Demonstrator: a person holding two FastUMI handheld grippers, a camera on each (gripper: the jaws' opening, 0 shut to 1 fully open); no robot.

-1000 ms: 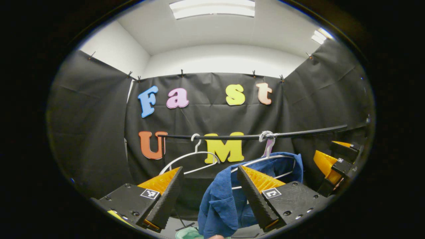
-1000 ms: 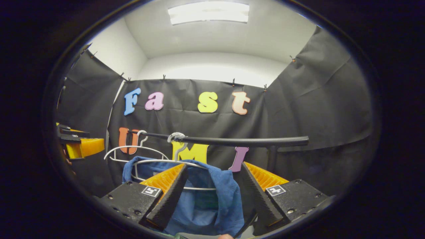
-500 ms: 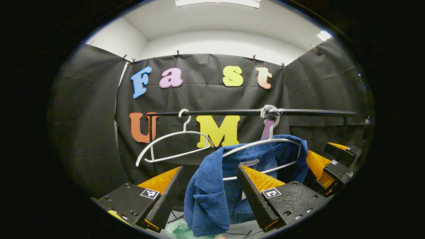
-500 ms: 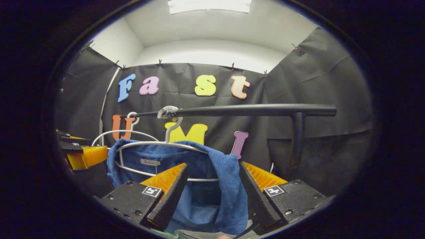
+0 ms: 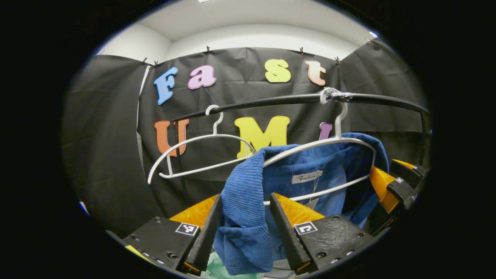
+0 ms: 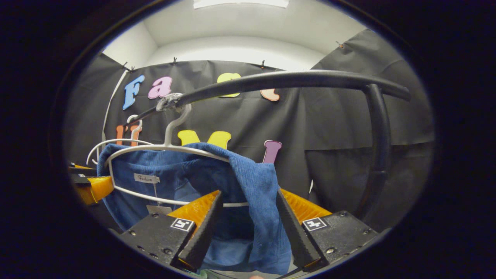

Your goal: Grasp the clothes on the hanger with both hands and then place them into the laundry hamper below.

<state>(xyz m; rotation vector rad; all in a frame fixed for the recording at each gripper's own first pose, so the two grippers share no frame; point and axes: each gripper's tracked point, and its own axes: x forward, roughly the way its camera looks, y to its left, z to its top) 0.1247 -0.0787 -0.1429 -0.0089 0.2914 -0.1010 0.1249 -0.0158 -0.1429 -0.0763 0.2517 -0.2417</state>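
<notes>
Left gripper view has the blue garment [image 5: 271,182] right up close: a ribbed, corduroy-like cloth, soft and heavy, draped over a thin white wire hanger [image 5: 333,143] whose hook hangs from a black rail [image 5: 271,101] at a spot wrapped in pale tape. One shoulder of the cloth falls in a thick fold between the fingers of the left gripper [image 5: 242,228], which are black wedges with ridged inner faces and orange ribbed backs, each block carrying a small square black-and-white marker. The jaws stand fairly narrow around that fold; whether both faces actually press on it I cannot tell. A second white hanger [image 5: 193,151] hangs bare further along the rail. A bit of pale green [image 5: 211,269] peeks out below the cloth, too little to make out.

From the right gripper view the garment's [image 6: 217,182] other shoulder hangs down between the fingers of the right gripper [image 6: 248,228], built the same way, jaws close on either side of the fold, contact again unclear. The rail [image 6: 294,79] curves into a black upright post. A small white woven label sits inside the collar, its script too small to read surely. The other gripper's orange finger [image 6: 95,188] shows at the cloth's far edge
</notes>
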